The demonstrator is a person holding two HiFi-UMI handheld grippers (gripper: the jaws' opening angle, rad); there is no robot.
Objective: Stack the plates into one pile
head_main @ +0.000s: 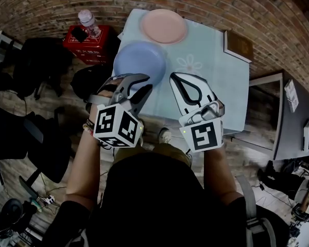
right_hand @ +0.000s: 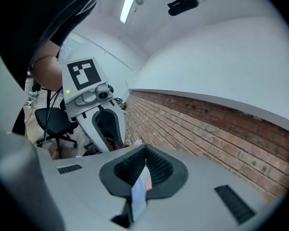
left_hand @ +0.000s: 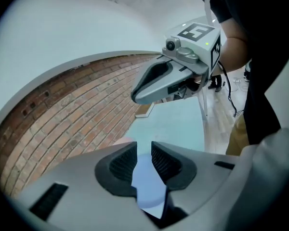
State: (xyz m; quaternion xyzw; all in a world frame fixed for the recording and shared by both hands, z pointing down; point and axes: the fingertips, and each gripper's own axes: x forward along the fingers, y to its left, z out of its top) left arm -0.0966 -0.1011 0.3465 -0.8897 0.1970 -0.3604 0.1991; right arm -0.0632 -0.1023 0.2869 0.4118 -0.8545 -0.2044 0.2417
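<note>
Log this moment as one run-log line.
left gripper: holds blue plate at rim | right gripper: shut, empty | pink plate: on table, unstacked | pile: not yet

A round, shallow, matte light-blue plate [head_main: 140, 60] sits just left of centre in the head view. Its hollow faces up and it has a plain, raised rim. It overlaps the left near corner of the pale green table [head_main: 216, 60], and part of it juts past that edge. Its near rim is clamped between the jaws of the left gripper [head_main: 148, 82]. In the left gripper view the blue plate [left_hand: 147, 182] fills the gap between the ribbed pads. A round, matte pale-pink plate [head_main: 163, 25] of the same shape lies flat and face up at the upper centre. It rests on the table's far end, well apart from the blue one.
</note>
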